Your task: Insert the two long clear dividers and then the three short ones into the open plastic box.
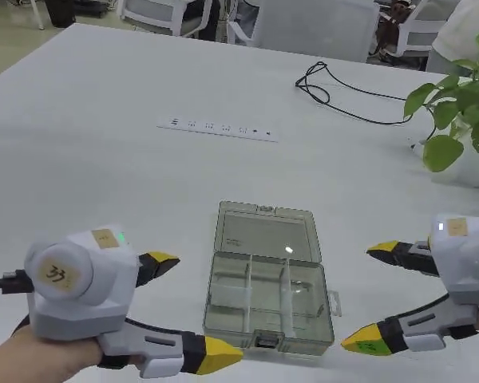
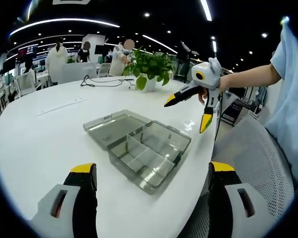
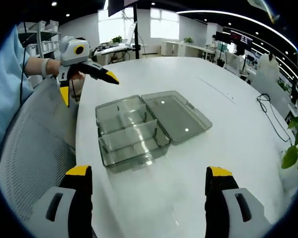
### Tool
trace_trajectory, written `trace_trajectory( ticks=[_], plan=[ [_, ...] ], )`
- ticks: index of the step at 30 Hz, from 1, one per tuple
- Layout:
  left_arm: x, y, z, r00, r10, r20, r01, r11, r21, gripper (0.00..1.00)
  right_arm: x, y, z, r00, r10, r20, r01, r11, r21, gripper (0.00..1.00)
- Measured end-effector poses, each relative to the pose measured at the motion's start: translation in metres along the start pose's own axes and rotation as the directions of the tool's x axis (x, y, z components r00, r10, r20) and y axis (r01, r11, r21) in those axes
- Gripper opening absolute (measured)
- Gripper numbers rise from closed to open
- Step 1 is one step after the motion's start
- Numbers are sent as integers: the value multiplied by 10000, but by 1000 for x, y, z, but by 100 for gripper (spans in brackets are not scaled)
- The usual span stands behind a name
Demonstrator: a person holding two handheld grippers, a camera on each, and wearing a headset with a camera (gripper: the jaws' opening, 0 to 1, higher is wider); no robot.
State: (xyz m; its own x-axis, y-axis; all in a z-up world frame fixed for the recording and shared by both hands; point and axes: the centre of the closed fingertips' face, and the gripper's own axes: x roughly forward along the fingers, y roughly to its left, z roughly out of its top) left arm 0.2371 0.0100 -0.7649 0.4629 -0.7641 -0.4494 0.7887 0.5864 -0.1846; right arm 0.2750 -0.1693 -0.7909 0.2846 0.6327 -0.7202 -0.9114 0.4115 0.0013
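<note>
Plastic box (image 1: 267,315), lid open, on desk (image 1: 104,159)
Clear dividers (image 1: 286,289) look seated, exact count unclear; left tongs (image 1: 201,306) and right tongs (image 1: 359,297) spread, empty.

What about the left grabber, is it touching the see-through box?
Apart. In the head view, bare white table shows between the left gripper and the box.

Your left gripper (image 1: 193,307) held low at your left side, jaws spread wide, yellow tips pointing inward, your hand (image 1: 44,357) clasped beneath it, your right gripper (image 1: 367,297) mirrored opposite, jaws equally wide
</note>
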Motion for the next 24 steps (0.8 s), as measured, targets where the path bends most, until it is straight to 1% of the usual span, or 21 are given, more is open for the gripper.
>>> trace_trajectory(
  ticks=[1, 4, 8, 10, 11, 13, 14, 15, 17, 19, 21, 24],
  plan=[
    [0, 0, 0, 10000, -6, -6, 6, 10000, 7, 95, -1, 0, -3, 10000, -11, -1, 11, 10000, 17, 95],
    [1, -1, 0, 10000, -18, 5, 18, 10000, -25, 95, -6, -3, -18, 9996, -118, -258, 123, 9997, 197, 94],
    [1, -1, 0, 10000, -35, -21, 35, 10000, 4, 95, -10, -6, -32, 9985, -168, -514, 185, 9993, 318, 93],
    [0, -1, 0, 10000, -28, -19, 28, 10000, 9, 95, -11, -8, -42, 9965, -207, -811, 228, 9994, 253, 91],
    [0, -2, 0, 10000, -34, -30, 34, 10000, 16, 95, -11, -7, -48, 9951, -157, -978, 185, 9995, 275, 89],
    [-1, -2, -1, 10000, -61, -35, 61, 10000, 22, 95, -11, -6, -54, 9942, -69, -1070, 119, 9989, 463, 85],
    [-1, -2, -1, 10000, -61, -40, 62, 10000, 29, 95, -11, -6, -55, 9940, -87, -1086, 137, 9989, 454, 86],
    [-2, -1, -2, 10000, -45, -50, 45, 10000, 43, 95, -11, -6, -58, 9926, -123, -1206, 178, 9988, 449, 86],
    [-3, -1, -3, 10000, -44, -64, 44, 10000, 7, 95, -12, -5, -62, 9918, -21, -1275, 89, 9986, 528, 84],
    [-4, 0, -4, 9999, -31, -97, 31, 10000, 8, 95, -12, -5, -66, 9892, 33, -1462, 36, 9989, 470, 81],
    [-4, 0, -4, 9999, -30, -124, 30, 10000, -23, 95, -12, -5, -69, 9883, 83, -1520, -13, 9989, 462, 78],
    [-5, 1, -5, 9999, 0, -116, -1, 10000, -39, 95, -10, -7, -77, 9833, 177, -1810, -112, 9993, 370, 76]
  ],
)
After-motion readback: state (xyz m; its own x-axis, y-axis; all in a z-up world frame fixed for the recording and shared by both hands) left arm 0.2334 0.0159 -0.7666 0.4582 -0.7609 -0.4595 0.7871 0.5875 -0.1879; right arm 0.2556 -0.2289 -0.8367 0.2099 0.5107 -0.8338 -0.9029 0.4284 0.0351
